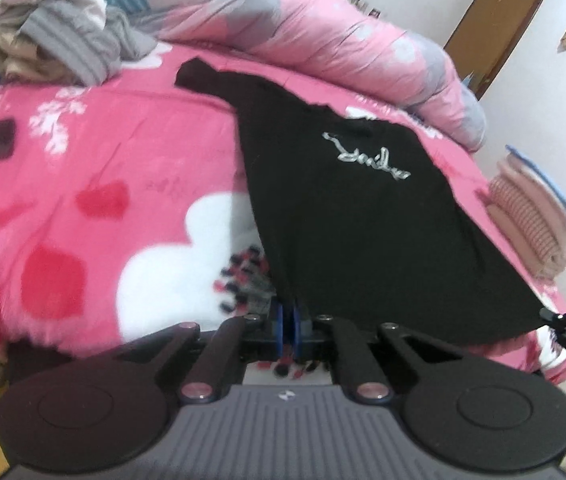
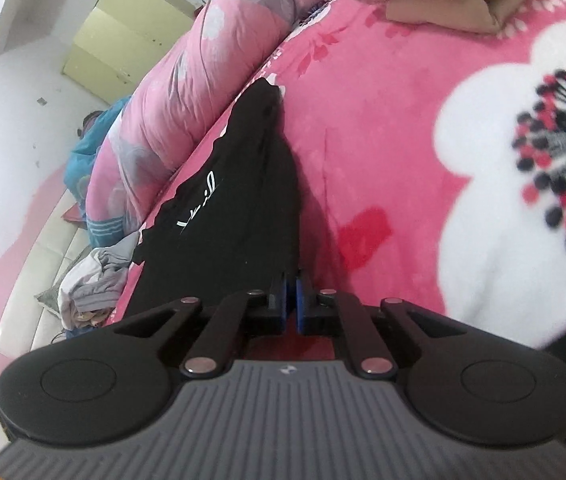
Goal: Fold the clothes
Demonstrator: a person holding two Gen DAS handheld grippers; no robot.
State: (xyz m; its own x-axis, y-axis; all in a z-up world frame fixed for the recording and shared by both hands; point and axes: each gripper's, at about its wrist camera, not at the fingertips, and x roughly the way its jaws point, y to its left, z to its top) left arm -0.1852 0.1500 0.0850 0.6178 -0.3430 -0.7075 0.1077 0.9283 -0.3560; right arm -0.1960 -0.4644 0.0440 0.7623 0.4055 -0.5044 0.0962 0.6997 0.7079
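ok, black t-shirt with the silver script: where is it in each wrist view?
Left wrist: black t-shirt centre-right, spread from the far sleeve to the near hem.
Right wrist: black t-shirt centre-left, seen edge-on, running up from the fingers.
Shared landmark: rolled pink quilt beyond the shirt.

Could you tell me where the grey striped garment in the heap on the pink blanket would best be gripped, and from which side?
Grip the grey striped garment at its ribbed edge hanging over the heap's near side, coming in low across the pink floral blanket. That edge hangs free there, while the cream clothes lie over its far part.
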